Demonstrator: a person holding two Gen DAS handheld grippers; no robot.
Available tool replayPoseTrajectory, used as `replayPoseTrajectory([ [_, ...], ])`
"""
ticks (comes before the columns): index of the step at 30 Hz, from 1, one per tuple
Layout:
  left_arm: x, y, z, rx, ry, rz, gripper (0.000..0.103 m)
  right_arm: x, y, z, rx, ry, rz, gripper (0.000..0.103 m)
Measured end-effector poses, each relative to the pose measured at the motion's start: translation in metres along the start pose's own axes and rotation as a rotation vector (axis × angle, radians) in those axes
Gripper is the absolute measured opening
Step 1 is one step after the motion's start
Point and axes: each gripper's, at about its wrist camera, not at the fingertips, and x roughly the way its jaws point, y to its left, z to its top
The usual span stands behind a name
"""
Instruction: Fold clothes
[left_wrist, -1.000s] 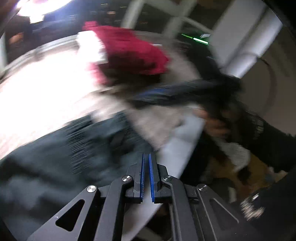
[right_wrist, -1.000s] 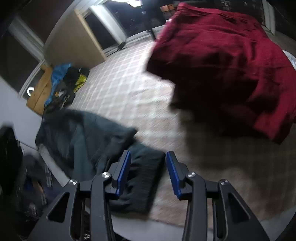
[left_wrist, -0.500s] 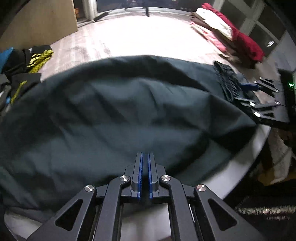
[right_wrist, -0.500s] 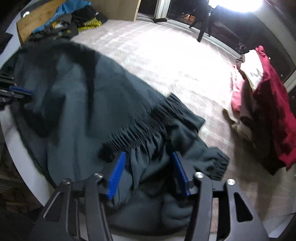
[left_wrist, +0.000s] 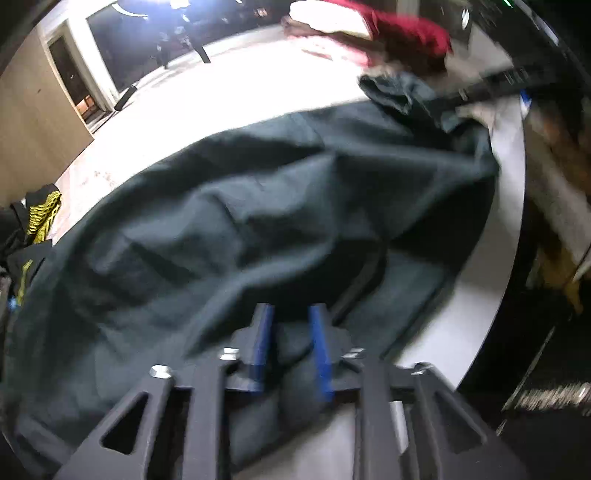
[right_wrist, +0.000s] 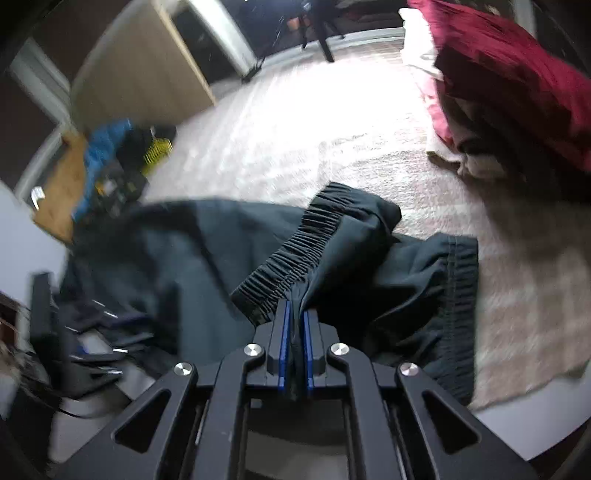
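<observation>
A dark green-grey garment with an elastic waistband (right_wrist: 291, 266) lies spread over a round white table (left_wrist: 495, 295); its body fills the left wrist view (left_wrist: 258, 221). My right gripper (right_wrist: 295, 336) is shut on a fold of this garment just below the waistband. My left gripper (left_wrist: 290, 332) is open, its blue pads on either side of a bunched fold at the garment's near edge. The left gripper also shows at the left edge of the right wrist view (right_wrist: 96, 332), by the garment's other end.
A pile of red and white clothes (right_wrist: 517, 85) lies at the far right on a beige checked cloth (right_wrist: 517, 295). Black, yellow and blue clothes (right_wrist: 122, 166) lie at the far left by a wooden board. The table's white edge (left_wrist: 513, 173) curves on the right.
My right gripper closed on the garment below the waistband. My left gripper, shut half a second ago, has opened around a fold at the near edge.
</observation>
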Motion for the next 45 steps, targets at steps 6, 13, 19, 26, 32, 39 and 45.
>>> replayPoseTrajectory([
  [6, -0.043, 0.023, -0.008, -0.087, -0.045, -0.093, 0.0, -0.022, -0.026, -0.027, 0.176, -0.102, 0.051, 0.01],
  [13, -0.049, 0.018, -0.015, -0.029, -0.01, -0.076, 0.0, -0.049, -0.049, -0.034, 0.217, -0.114, -0.133, 0.041],
  [19, -0.024, 0.007, -0.002, -0.002, 0.015, -0.072, 0.006, -0.035, 0.016, -0.012, -0.014, -0.112, -0.181, 0.052],
  [26, -0.017, 0.019, -0.005, -0.044, 0.023, -0.071, 0.006, 0.046, 0.069, -0.019, -0.307, -0.001, -0.426, 0.052],
  [32, -0.015, 0.028, -0.013, -0.063, 0.041, -0.066, 0.007, 0.021, 0.02, -0.018, -0.114, -0.045, -0.306, 0.012],
  [39, -0.011, 0.006, -0.003, 0.042, 0.047, -0.074, 0.022, -0.044, -0.091, -0.044, 0.35, -0.14, -0.191, 0.016],
  [45, 0.006, -0.014, 0.006, 0.15, 0.098, -0.073, 0.022, -0.066, -0.084, -0.044, 0.251, -0.146, -0.287, 0.031],
])
